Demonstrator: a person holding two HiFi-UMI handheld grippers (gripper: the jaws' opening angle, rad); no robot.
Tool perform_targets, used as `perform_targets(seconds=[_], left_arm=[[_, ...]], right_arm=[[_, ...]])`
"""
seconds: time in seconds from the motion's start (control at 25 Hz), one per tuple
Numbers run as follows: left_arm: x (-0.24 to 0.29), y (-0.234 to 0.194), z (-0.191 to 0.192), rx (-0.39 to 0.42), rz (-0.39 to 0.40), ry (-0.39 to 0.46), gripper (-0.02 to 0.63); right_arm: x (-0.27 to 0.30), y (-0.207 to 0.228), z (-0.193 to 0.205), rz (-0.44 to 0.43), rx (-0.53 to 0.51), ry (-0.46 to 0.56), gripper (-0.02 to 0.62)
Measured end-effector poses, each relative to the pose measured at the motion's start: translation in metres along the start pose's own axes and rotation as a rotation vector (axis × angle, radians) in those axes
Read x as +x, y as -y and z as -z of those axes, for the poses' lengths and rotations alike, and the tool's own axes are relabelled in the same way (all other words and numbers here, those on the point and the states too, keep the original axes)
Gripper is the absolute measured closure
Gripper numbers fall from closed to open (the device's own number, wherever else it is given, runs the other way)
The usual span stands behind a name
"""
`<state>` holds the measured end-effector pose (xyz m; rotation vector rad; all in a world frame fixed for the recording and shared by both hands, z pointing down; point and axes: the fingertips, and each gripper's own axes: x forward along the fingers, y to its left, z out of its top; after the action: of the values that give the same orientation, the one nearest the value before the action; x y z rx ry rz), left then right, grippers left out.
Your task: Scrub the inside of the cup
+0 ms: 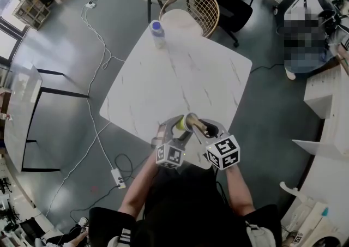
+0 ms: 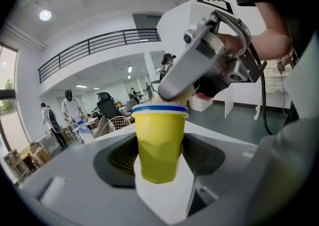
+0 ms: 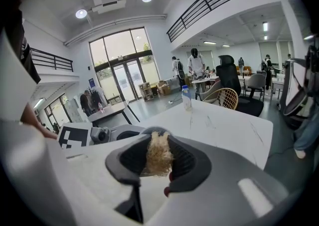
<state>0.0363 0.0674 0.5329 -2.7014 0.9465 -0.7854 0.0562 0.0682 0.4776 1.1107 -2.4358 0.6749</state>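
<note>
Left gripper [image 2: 160, 156] clamps the yellow cup [image 2: 160, 135], right gripper [image 3: 159, 162] pinches the scrubber [image 3: 157, 147] at its 12 o'clock rim — best pushed deeper, twisting firmly.

The left gripper's [image 2: 159, 156] jaws have no free room between them: the yellow cup [image 2: 159, 140] fills the gap. At its rim the right gripper [image 3: 158, 159], with a pale fibrous scrubber [image 3: 157, 150] between its own jaws, blocks the mouth. Ahead of both pairs of jaws the white surface [image 1: 185, 77] lies bare, with a water bottle [image 1: 157, 34] well apart at the far corner and a wire-backed chair [image 1: 191, 8] just beyond.
</note>
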Motion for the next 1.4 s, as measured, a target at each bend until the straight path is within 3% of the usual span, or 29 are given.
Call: perform_targets(seconds=[0.36, 0.92, 1.4], left_arm=[[-0.003, -0.008, -0.014, 0.005, -0.011, 0.036, 0.322], [-0.008, -0.006, -0.013, 0.021, 0.007, 0.048, 0.324], [-0.012, -0.010, -0.009, 0.011, -0.006, 0.048, 0.324]], right_arm=[[0.000, -0.017, -0.003, -0.078, 0.031, -0.007, 0.489], [0.004, -0.005, 0.001, -0.034, 0.051, -0.046, 0.489], [0.009, -0.024, -0.001, -0.081, 0.006, -0.063, 0.491]])
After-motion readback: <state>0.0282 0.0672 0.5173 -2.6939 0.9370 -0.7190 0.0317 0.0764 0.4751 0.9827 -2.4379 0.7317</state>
